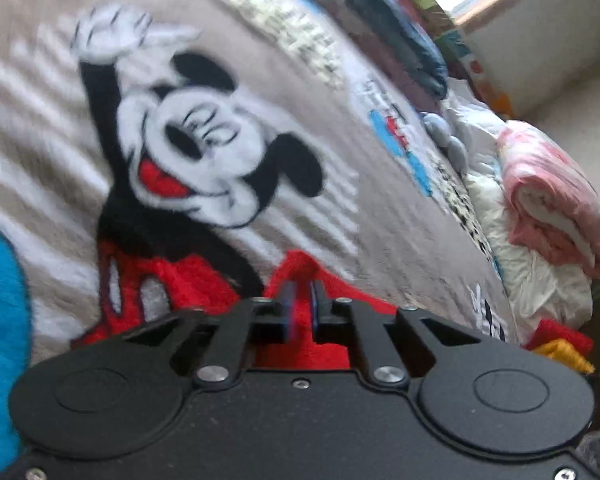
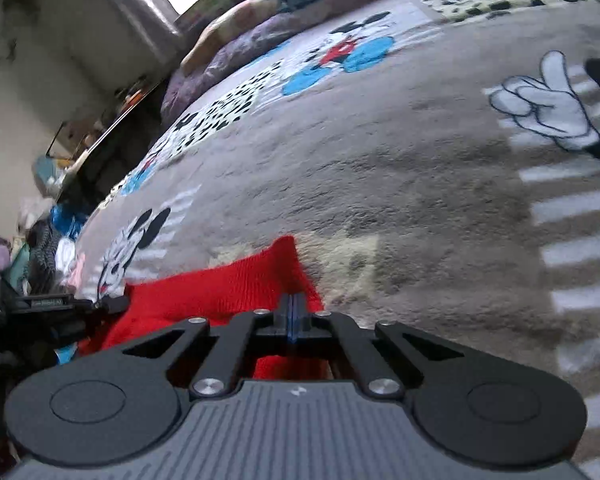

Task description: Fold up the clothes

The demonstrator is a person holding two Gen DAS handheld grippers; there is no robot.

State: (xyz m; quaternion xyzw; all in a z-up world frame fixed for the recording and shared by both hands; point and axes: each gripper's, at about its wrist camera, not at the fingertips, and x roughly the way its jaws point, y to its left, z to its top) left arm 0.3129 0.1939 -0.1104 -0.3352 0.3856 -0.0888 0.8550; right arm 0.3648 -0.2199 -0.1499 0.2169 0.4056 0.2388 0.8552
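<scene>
A red knitted garment (image 2: 236, 284) lies on a grey Mickey Mouse blanket (image 2: 400, 168) that covers a bed. My right gripper (image 2: 294, 306) is shut on the garment's top edge near a corner. In the left wrist view my left gripper (image 1: 302, 304) has its fingers close together with a narrow gap, pinching red knit fabric (image 1: 300, 268) of the same garment. The left gripper also shows at the left edge of the right wrist view (image 2: 80, 306), beside the garment. Most of the garment is hidden under the grippers' bodies.
Folded pink and white bedding (image 1: 552, 200) and white bags (image 1: 540, 280) lie past the bed's right side. Pillows and dark clothes (image 1: 400, 40) sit at the bed's head. A cluttered table (image 2: 92, 148) and a clothes heap (image 2: 40, 248) stand left of the bed.
</scene>
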